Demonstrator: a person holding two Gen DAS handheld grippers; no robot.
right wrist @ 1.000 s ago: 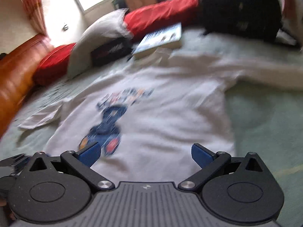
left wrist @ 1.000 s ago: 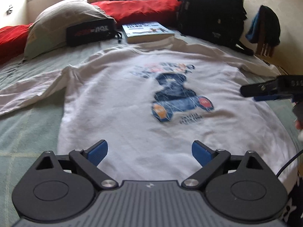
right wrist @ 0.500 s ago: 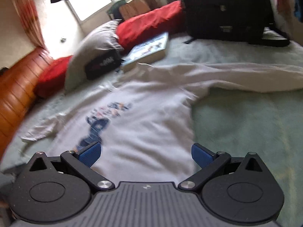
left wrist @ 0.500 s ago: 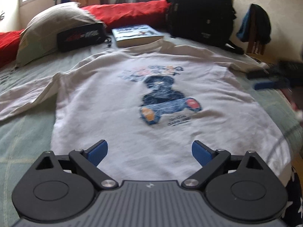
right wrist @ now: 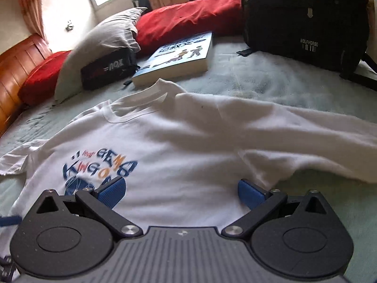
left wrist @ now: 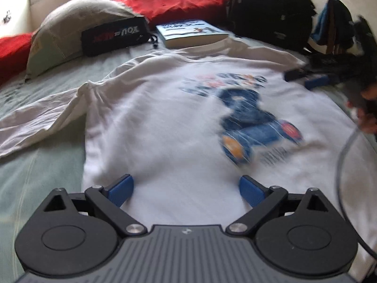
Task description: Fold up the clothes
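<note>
- White long-sleeved cotton shirt [left wrist: 169, 122] with a blue cartoon print [left wrist: 252, 122], spread flat and face up on a bed with a pale green cover [left wrist: 37, 169]; hem nearest the left tool, collar [right wrist: 139, 108] at the far end.
- Left tool [left wrist: 186, 188]: blue-padded fingers [left wrist: 120, 188] spread wide apart, empty, poised over the lower body of the shirt close to the hem; print ahead and to the right.
- Right tool [right wrist: 180, 192]: blue-padded fingers [right wrist: 112, 192] likewise wide apart, empty, over the chest of the shirt; lettering of the print just ahead of the left finger, underarm fold of one sleeve [right wrist: 306, 139] just beyond the right finger.
- Same right tool, blurred, at the right edge of the left wrist view [left wrist: 315, 80], held in a person's hand [left wrist: 367, 108], low over the shirt's far side.
- Other sleeve [left wrist: 40, 125] stretched out to the left, ahead of the left tool, lying on the cover.
- Beyond the collar, ahead of both tools: thick paperback book with a blue cover [right wrist: 179, 56], black zip pouch with red lettering [right wrist: 106, 68], grey pillow [right wrist: 106, 40], red cushions [right wrist: 188, 23], large black backpack [right wrist: 306, 21].
- Orange-brown wooden bed frame [right wrist: 16, 70] far left of the right tool.
</note>
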